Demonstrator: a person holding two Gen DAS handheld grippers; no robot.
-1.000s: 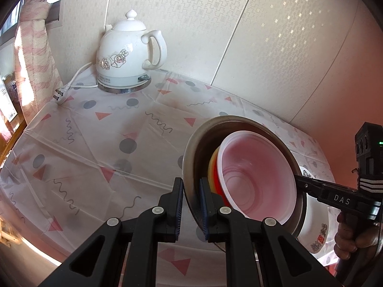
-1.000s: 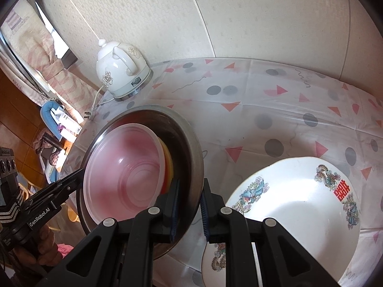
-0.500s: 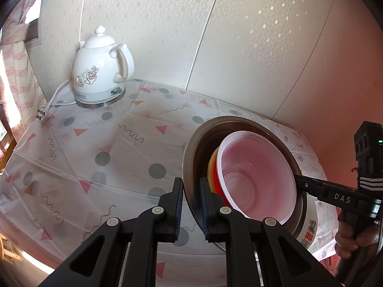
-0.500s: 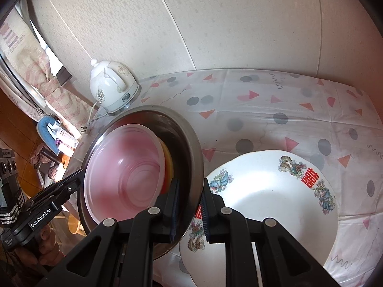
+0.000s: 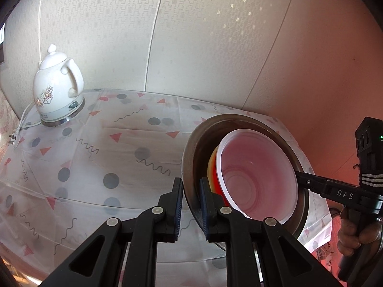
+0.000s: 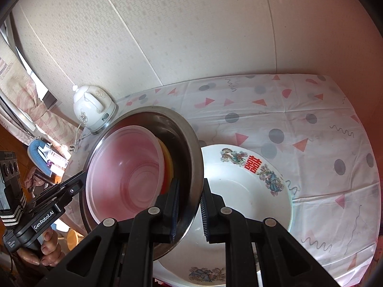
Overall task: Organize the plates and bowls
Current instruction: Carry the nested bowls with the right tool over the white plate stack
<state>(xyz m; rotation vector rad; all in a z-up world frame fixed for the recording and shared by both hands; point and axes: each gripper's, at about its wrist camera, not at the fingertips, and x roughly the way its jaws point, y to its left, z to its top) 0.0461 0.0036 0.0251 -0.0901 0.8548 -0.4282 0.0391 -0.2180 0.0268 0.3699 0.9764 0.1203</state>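
So the metal bowl (image 6: pixel 189 143) is up in the air, gripped on opposite rims by both grippers, with a pink plastic bowl (image 6: pixel 124 169) and something yellow and red nested inside it. Left gripper (image 5: pixel 191 205) has its jaws pinched narrow on one rim, right gripper (image 6: pixel 190 206) does the same on the other. The stack hangs just over the near edge of the big white plate (image 6: pixel 241 191). Looks like the carry step: next it needs centering over the plate and lowering level before either side lets go. Kettle (image 6: pixel 93 108) sits well behind the plate on the tablecloth (image 6: pixel 311 124).
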